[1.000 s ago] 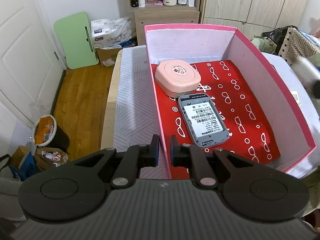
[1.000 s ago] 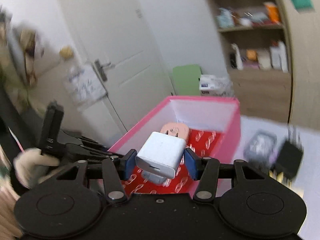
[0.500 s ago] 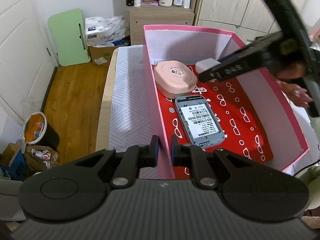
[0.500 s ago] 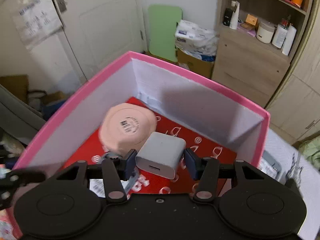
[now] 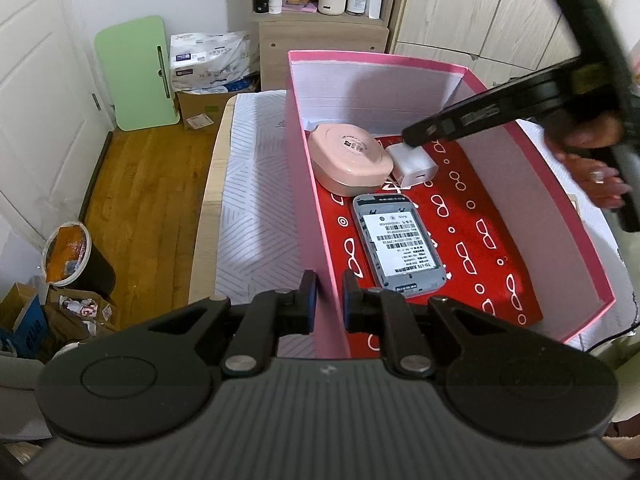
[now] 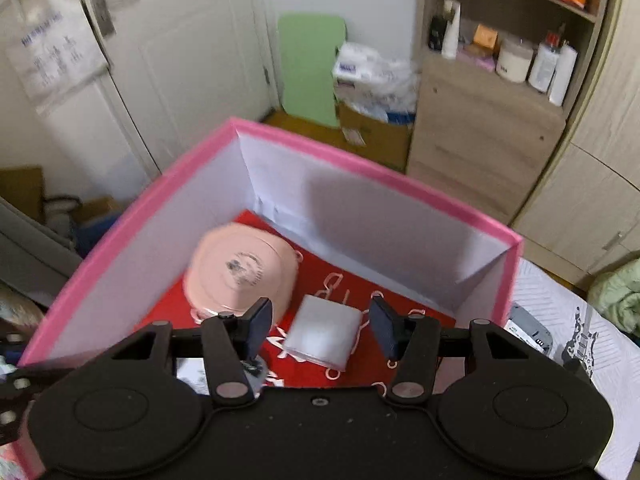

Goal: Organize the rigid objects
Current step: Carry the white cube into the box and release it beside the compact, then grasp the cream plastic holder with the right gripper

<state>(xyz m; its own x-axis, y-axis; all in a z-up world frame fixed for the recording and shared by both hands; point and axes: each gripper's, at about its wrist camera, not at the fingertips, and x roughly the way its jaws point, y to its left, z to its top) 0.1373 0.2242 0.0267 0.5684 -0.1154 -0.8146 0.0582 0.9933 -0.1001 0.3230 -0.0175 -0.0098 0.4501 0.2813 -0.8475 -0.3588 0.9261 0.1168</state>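
Note:
A pink box (image 5: 420,68) with a red patterned floor holds a round pink case (image 5: 349,158), a grey device (image 5: 398,244) with a barcode label and a white charger block (image 5: 414,164). My left gripper (image 5: 329,298) is shut on the box's near left wall. My right gripper (image 6: 322,326) is open above the box floor, its jaws wide apart on either side of the white charger (image 6: 322,336), which lies loose beside the pink case (image 6: 240,272). The right gripper (image 5: 416,138) also shows in the left wrist view, over the charger.
The box (image 6: 360,164) stands on a white patterned cloth (image 5: 256,200) over a table. A grey device (image 6: 528,328) lies on the cloth right of the box. A green board (image 5: 136,76), a shelf unit (image 5: 320,8) and a bin (image 5: 68,252) stand on the floor beyond.
My right gripper carried the white charger down into the box, then opened and let it go beside the pink case. The left gripper stayed shut on the box wall.

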